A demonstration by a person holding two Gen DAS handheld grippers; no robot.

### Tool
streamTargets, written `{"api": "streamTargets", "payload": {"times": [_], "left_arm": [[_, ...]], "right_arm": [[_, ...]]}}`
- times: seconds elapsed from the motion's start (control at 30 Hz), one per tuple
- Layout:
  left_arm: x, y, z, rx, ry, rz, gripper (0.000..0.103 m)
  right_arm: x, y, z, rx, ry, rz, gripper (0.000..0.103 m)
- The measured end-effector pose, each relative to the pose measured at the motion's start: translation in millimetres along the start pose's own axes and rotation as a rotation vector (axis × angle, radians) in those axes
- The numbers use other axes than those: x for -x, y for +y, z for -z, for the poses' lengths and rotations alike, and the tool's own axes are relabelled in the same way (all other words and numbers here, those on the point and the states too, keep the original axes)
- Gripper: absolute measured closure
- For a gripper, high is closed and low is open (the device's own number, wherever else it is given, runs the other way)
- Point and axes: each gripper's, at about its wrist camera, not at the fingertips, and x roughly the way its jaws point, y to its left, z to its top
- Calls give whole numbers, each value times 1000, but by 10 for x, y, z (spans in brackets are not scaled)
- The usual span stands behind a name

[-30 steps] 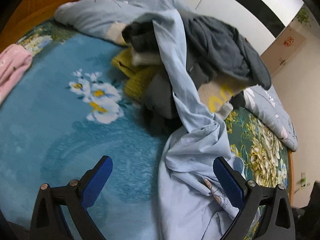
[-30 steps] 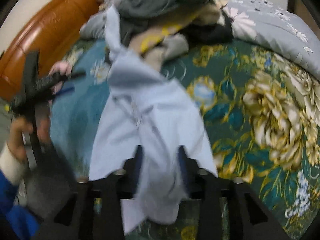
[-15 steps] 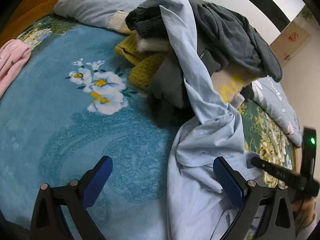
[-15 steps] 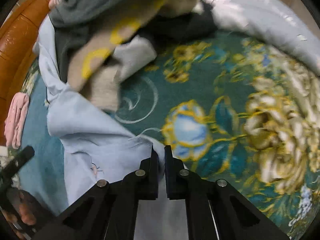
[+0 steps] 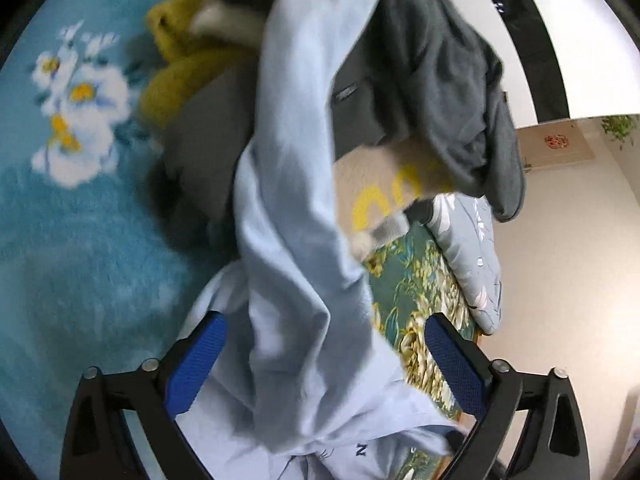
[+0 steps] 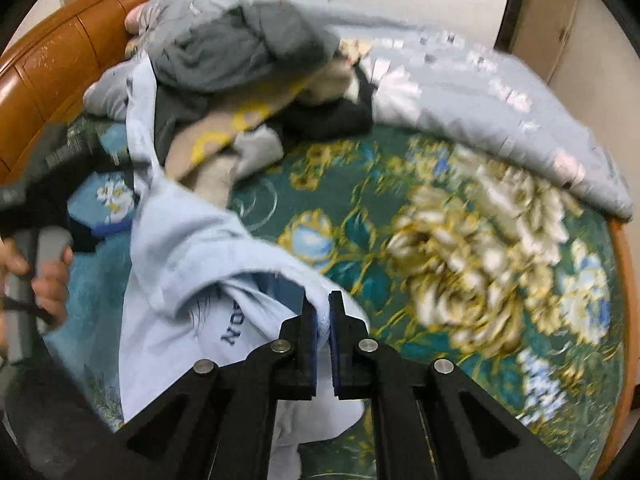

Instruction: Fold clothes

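- Light blue shirt (image 5: pixel 296 280) is running through the left wrist view from 12 o'clock down to 6 o'clock, draping off the clothes pile (image 5: pixel 420 92) and spreading low in the frame.
- I am keeping my left gripper (image 5: pixel 326 364) spread wide, its blue pads (image 5: pixel 196 364) sitting at 7 and 5 o'clock either side of the shirt's bunched fabric, clamping nothing.
- A mustard knit (image 5: pixel 180 76) is peeking from the pile at 11 o'clock, a dark grey garment (image 5: pixel 452 80) is hanging off it at 1 o'clock, and the blue floral blanket (image 5: pixel 80 208) is filling 9 o'clock.
- In the right wrist view, the light blue shirt (image 6: pixel 192 248) is lying from 10 o'clock toward centre, printed lettering showing near 7 o'clock.
- I am pinching a fold of that shirt with my right gripper (image 6: pixel 323 320), jaws squeezed together just below centre.
- The clothes pile (image 6: pixel 240 80) is sitting at 11 o'clock, a grey quilt (image 6: pixel 500 104) is curving along 1 to 3 o'clock, and the green floral bedspread (image 6: pixel 460 248) is covering 3 to 5 o'clock.
- My left hand (image 6: pixel 48 280) is showing at 9 o'clock, gripping its handle; the wooden headboard (image 6: pixel 48 76) is at 10 o'clock.
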Motion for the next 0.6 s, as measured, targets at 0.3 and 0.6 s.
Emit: {"api": "streamTargets", "payload": {"times": [0.3,0.6], "left_arm": [[12,196,179,248,-5,208,77],[912,-230,280,82,-198,256,96]], "right_arm": [[689,40,-350,-81,-163,-132,98],[1108,31,-553,-115,-347,-162,98]]}}
